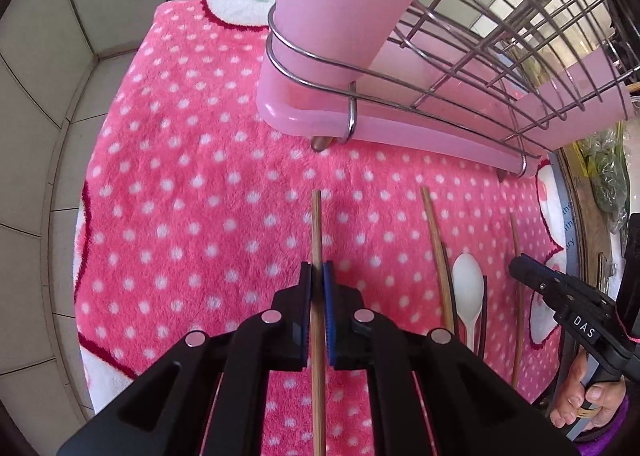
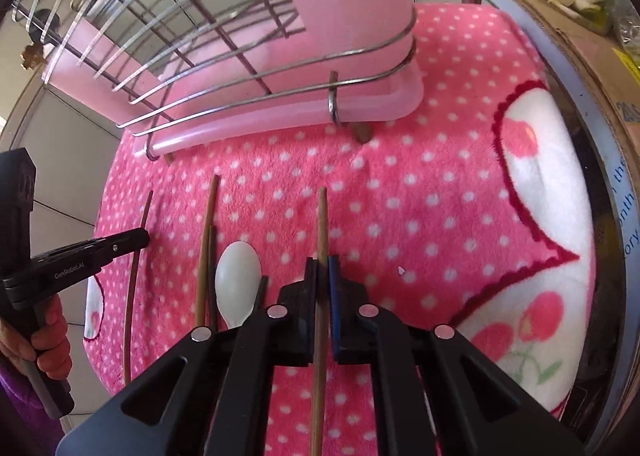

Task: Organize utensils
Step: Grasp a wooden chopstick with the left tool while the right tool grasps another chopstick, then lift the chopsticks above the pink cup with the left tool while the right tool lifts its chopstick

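Both hand-held grippers point steeply down over a fluffy pink blanket with white polka dots (image 1: pixel 192 184) covering the tabletop. Left hand-held gripper (image 1: pixel 319 276): jaws clamped narrow on a thin brown wooden chopstick (image 1: pixel 316 224) running straight between the pads. Right hand-held gripper (image 2: pixel 322 272): likewise pinched on its own wooden chopstick (image 2: pixel 322 216). Between the two lie more brown chopsticks (image 1: pixel 434 232) and a white plastic spoon (image 1: pixel 468 292), side by side on the blanket. Behind them stands a wire dish rack on a pink plastic tray (image 1: pixel 400 136).
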Tool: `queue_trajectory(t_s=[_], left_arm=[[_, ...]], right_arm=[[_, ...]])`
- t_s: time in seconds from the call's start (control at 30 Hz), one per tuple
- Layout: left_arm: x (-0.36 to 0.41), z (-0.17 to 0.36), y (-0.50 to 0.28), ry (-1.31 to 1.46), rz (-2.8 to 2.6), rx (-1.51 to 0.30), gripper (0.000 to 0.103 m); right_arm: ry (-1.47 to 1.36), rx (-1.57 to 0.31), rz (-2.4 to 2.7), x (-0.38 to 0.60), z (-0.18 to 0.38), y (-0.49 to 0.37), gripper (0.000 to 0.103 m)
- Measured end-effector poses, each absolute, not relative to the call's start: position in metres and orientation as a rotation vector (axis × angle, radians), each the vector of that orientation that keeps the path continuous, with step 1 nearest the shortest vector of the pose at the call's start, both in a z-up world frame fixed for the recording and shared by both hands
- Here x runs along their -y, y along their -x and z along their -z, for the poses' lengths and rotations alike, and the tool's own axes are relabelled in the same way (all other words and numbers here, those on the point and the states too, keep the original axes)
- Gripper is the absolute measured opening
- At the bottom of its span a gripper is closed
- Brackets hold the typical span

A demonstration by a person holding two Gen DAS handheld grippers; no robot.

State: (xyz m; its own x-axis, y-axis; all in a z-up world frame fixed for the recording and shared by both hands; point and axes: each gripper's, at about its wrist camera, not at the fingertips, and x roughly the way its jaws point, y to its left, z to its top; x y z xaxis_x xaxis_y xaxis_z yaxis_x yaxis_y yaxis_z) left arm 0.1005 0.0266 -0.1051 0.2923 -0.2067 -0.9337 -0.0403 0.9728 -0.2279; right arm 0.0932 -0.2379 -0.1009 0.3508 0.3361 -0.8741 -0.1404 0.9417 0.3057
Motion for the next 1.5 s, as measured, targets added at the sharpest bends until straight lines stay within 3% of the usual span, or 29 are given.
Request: queue_trajectory(t_s=[0.6,1.03,1.5], left_arm=[[-0.066,-0.01,-0.018,0.296,0.128,-0.778,0.005],[-0.077,-0.065,0.008,0.322,0.117,-0.589,0.005],[-0.071,-0.144,-0.001,0.275,0.116,-0.4,0.005]], right_arm=[[-0.298,-0.722,-0.334,0.275,0.008,-0.008,0.006],[-0.252,-0.438,-0.307,0.282,-0.043,0.018,0.006],[-0.261,-0.152,-0.305,0.288,-0.123,-0.015,0.006]])
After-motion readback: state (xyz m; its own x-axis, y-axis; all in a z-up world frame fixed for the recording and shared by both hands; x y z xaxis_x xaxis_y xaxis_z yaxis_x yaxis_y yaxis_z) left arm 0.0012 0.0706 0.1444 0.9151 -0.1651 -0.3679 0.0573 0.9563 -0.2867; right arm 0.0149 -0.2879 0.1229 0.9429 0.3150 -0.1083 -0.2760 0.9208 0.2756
